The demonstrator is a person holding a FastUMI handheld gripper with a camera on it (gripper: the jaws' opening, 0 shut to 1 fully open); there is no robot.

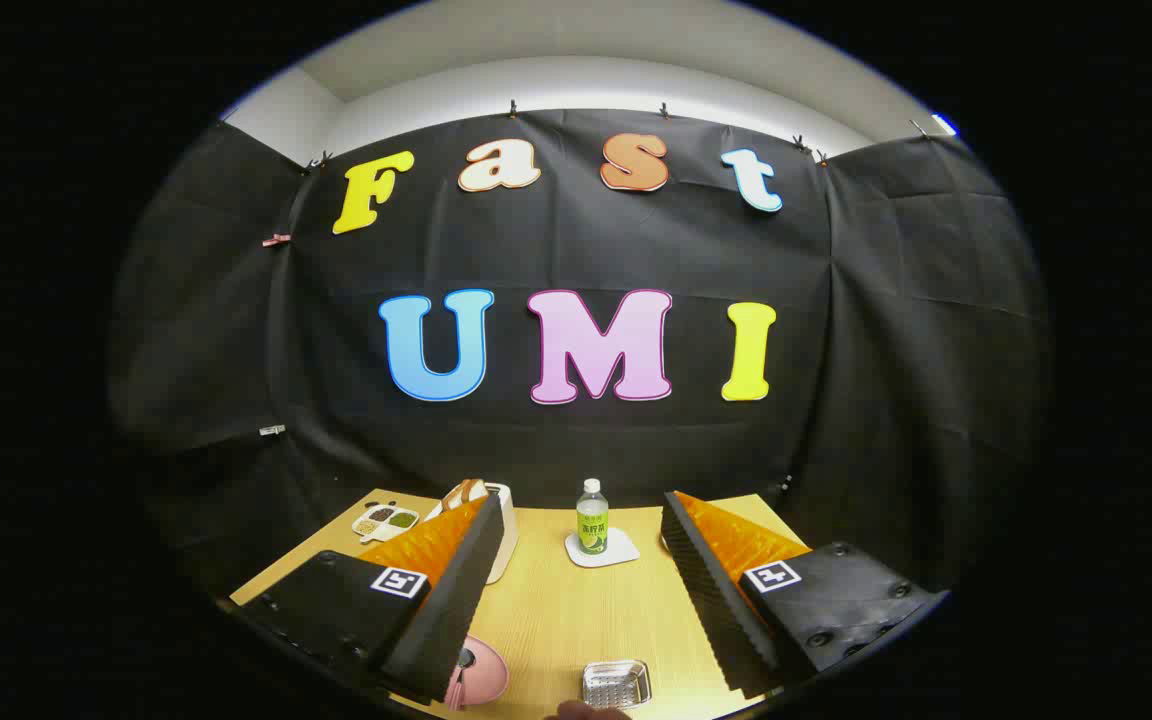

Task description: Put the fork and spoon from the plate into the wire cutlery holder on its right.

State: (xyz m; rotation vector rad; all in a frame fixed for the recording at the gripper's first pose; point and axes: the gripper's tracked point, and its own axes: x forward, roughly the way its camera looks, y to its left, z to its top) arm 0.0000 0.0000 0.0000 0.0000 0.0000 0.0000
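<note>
My gripper (581,520) is held high over the wooden table (576,610), its two fingers spread wide with nothing between them. Low down by the left finger (456,580) lies a pink plate (484,675), partly hidden by that finger, with a dark-headed utensil (464,660) and a pink handle on it. To the plate's right sits the small wire cutlery holder (616,684), silver and seemingly empty. Whether both fork and spoon lie on the plate I cannot tell.
Beyond the fingers a green-labelled bottle (591,517) stands on a white coaster (601,548). A white container with a brown handle (486,510) and a small divided dish (386,519) sit at the far left. A bit of a hand (586,710) shows near the holder.
</note>
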